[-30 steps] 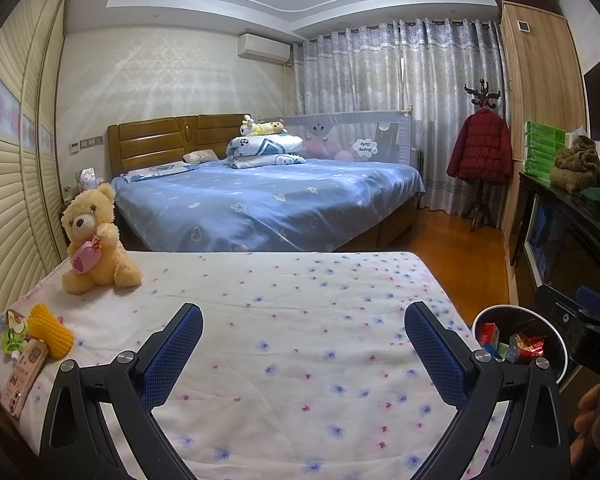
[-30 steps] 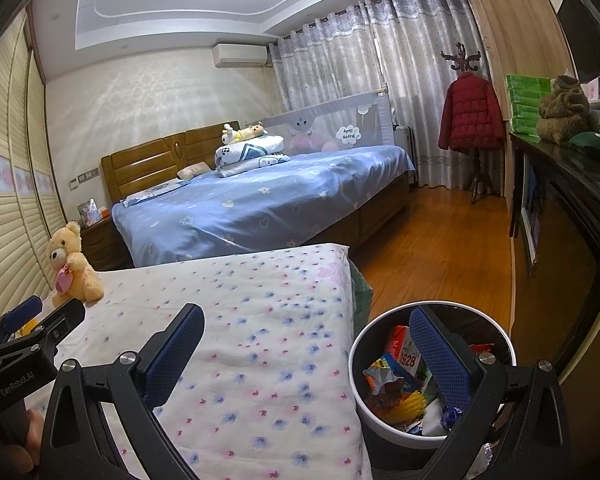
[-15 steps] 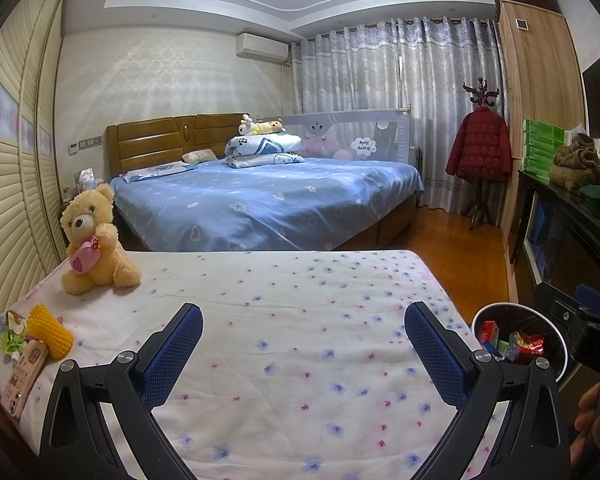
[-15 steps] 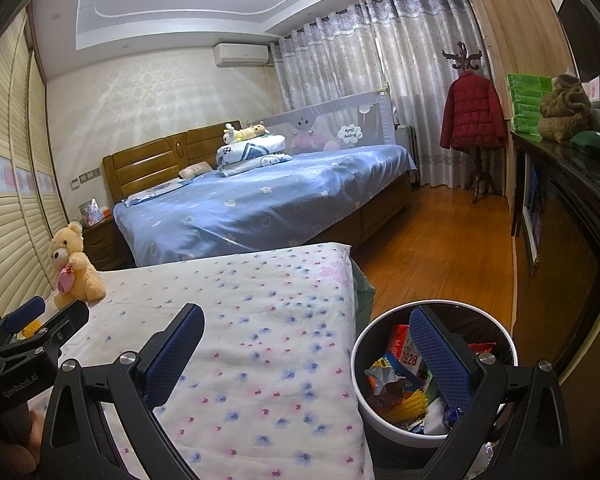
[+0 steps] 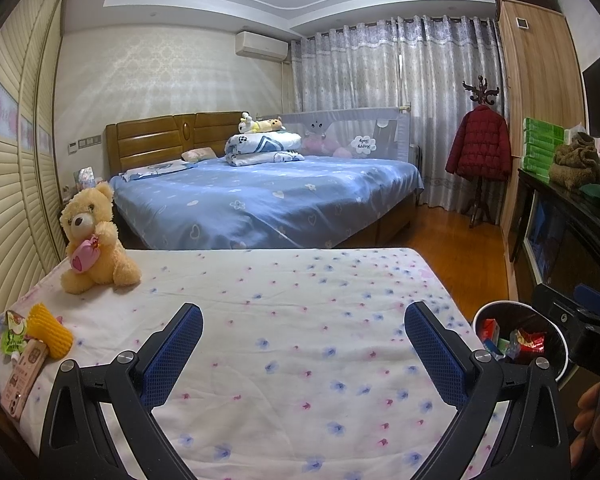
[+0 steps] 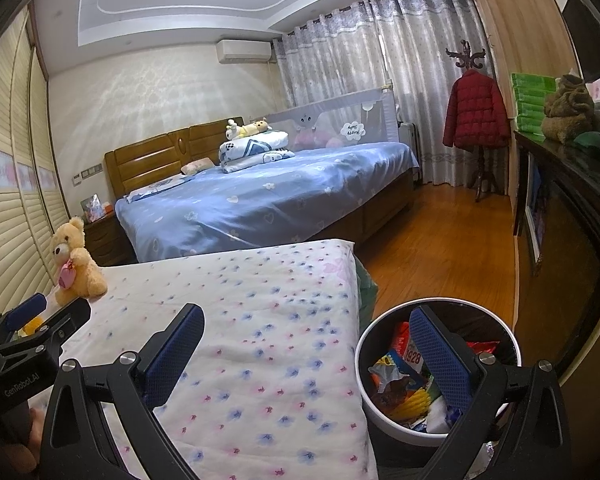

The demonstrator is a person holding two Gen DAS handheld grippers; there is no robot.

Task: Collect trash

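Flowery bed [image 5: 300, 340], with trash [image 5: 39, 332] by the teddy [image 5: 91, 240]. Both grippers [image 5: 303, 350] [image 6: 306, 354] gape wide, empty. Reaching left might knock the teddy, or grab the phone [image 5: 21, 376] instead.

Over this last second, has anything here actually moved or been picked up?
Hardly anything. Both views drift very slightly, so the hand-held tools barely shifted. The left tool and right tool are open and empty as before; nothing was grabbed or dropped. The trash bin stays full of wrappers, the yellow foam net and wrappers stay on the flowered bed, and the teddy bear sits unchanged.
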